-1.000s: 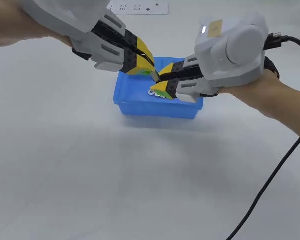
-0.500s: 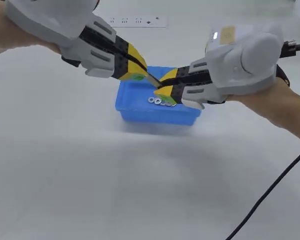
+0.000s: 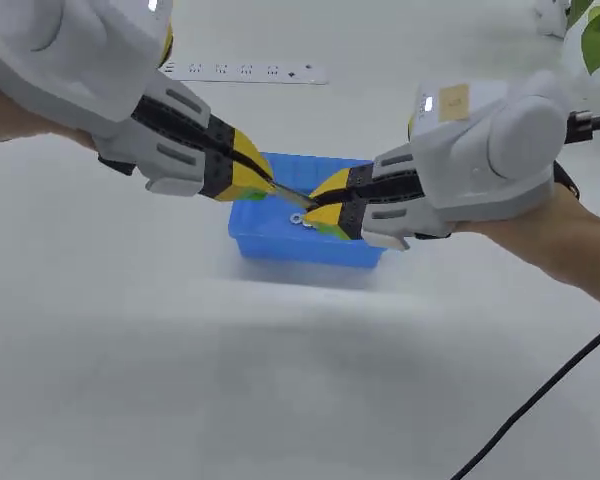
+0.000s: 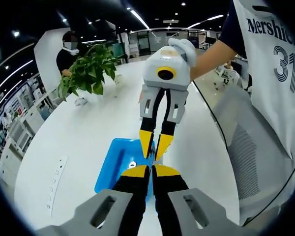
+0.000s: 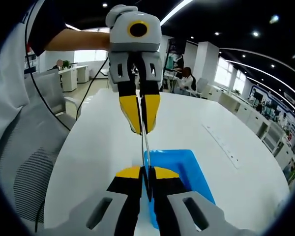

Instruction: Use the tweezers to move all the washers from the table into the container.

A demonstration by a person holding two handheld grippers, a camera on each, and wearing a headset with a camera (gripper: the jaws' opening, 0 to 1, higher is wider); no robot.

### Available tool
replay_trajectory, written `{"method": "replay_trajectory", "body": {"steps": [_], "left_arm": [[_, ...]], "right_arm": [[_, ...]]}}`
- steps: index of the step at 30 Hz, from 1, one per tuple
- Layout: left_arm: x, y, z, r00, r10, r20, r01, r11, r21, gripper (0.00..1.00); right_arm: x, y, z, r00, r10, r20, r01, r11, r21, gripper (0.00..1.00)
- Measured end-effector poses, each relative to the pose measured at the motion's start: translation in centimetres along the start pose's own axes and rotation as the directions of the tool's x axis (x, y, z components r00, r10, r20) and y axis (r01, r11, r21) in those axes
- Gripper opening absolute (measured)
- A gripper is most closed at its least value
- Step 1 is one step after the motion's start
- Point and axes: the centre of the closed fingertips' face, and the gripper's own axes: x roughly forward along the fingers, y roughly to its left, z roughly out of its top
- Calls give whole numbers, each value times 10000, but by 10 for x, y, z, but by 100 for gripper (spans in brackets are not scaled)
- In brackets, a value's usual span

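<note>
While my left gripper point(image 3: 264, 186) and right gripper point(image 3: 320, 206) meet over one blue container point(image 3: 280, 243), both pinch one pair of tweezers point(image 5: 144, 142); I count one washer point(image 4: 132, 164) inside.

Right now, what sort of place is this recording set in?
Probably an open-plan office or showroom: a long white table, a grey mesh office chair, a potted plant, and a seated person in the background.
</note>
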Motion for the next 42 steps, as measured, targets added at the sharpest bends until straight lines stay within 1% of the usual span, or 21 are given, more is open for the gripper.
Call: {"method": "replay_trajectory", "body": {"steps": [5, 7, 9, 10, 12, 18, 25, 27, 30, 34, 37, 39, 41, 42], "left_arm": [[3, -16, -8, 9999, -79, -141, 78, 9999, -117, 7], [5, -23, -15, 9995, -79, -319, 77, 9999, -65, 7], [6, -26, -20, 9992, -93, -381, 89, 9999, -96, 7], [7, -28, -23, 9990, -137, -414, 127, 9996, -254, 6], [7, -32, -25, 9991, -119, -397, 108, 9995, -283, 6], [9, -37, -32, 9990, -55, -435, 39, 9993, -385, 6], [18, -43, -46, 9975, -19, -702, -13, 9990, -451, 6], [24, -45, -51, 9961, -69, -881, 35, 9992, -392, 6], [32, -46, -57, 9958, -26, -919, -18, 9989, -475, 6], [47, -46, -66, 9947, 190, -1013, -250, 9980, -581, 6], [54, -48, -73, 9934, 223, -1128, -294, 9977, -613, 6], [58, -50, -77, 9933, 111, -1150, -223, 9951, -968, 6], [62, -50, -81, 9929, 135, -1181, -244, 9955, -916, 6], [63, -50, -83, 9927, 107, -1199, -234, 9942, -1050, 6]], "right_arm": [[-4, 16, -2, 9992, 294, -264, -296, 9995, -66, 8], [-5, 21, -2, 9987, 374, -332, -377, 9993, -84, 8], [-5, 25, -2, 9983, 438, -389, -443, 9990, -116, 8], [-4, 28, -2, 9978, 460, -469, -470, 9987, -194, 8], [-4, 31, -3, 9966, 437, -692, -467, 9980, -429, 8], [-3, 35, -4, 9949, 554, -837, -583, 9978, -321, 8], [-2, 42, -9, 9932, 678, -942, -696, 9975, -156, 8], [-1, 45, -13, 9921, 713, -1033, -722, 9974, -53, 8], [1, 46, -22, 9896, 699, -1256, -704, 9975, 4, 8], [6, 45, -40, 9836, 658, -1681, -677, 9977, -57, 8], [10, 47, -51, 9805, 809, -1789, -799, 9967, 129, 8], [12, 48, -57, 9776, 932, -1888, -907, 9956, 219, 8], [14, 50, -61, 9752, 1032, -1959, -1021, 9946, 156, 8], [16, 50, -64, 9737, 1083, -2005, -1071, 9941, 170, 8]]}}
